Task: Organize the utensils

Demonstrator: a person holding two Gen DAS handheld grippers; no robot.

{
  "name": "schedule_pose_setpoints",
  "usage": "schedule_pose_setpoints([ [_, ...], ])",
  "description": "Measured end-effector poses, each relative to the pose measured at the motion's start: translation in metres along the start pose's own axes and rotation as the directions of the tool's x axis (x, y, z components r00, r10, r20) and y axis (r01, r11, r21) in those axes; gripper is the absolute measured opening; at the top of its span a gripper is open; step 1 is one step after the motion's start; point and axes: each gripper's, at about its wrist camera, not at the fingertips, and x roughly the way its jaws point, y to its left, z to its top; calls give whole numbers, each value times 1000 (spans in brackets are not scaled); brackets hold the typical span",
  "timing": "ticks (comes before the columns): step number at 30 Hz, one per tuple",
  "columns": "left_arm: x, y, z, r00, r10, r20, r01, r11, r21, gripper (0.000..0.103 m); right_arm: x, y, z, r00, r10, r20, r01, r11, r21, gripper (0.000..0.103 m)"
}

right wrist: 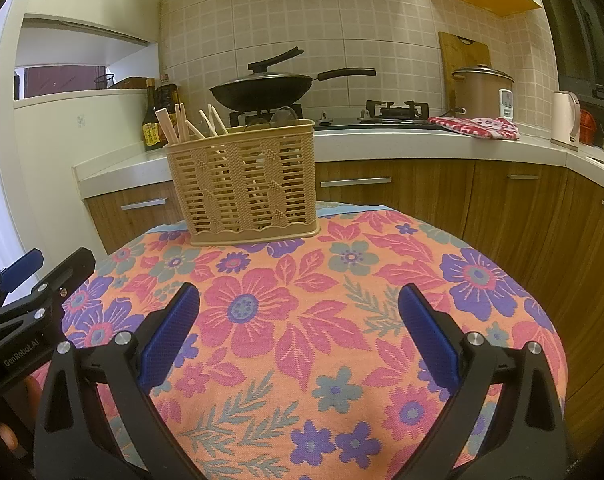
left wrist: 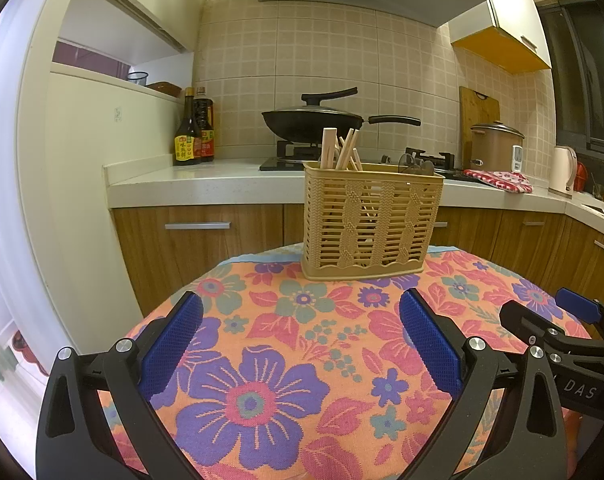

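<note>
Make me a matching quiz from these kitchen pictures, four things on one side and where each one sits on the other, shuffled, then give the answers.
Things:
1. utensil basket
2. wok
3. sauce bottles
4. red patterned cloth

Places:
A. on the stove burner
B. on the floral tablecloth
C. on the counter, right of the stove
D. on the counter, left of the stove

Pairs: 1-B, 2-A, 3-D, 4-C

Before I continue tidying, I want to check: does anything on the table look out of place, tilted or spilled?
Nothing stands out. The utensil basket stands upright on the floral tablecloth, with the wooden chopsticks leaning inside it. Nothing lies loose or spilled on the cloth. Both the left gripper and the right gripper are open and hold nothing.
</note>
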Motion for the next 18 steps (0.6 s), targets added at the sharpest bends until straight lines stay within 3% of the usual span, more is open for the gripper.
schedule_pose_setpoints([
  [10, 0, 0, 0, 1000, 3, 3, -3, 1000, -3, 95, 0, 0, 0, 1000, 0, 0, 0, 1000, 0, 95],
  [18, -9, 5, 0, 999, -6, 49, 7, 1000, -13, 95, 0, 0, 0, 1000, 0, -1, 0, 1000, 0, 95],
])
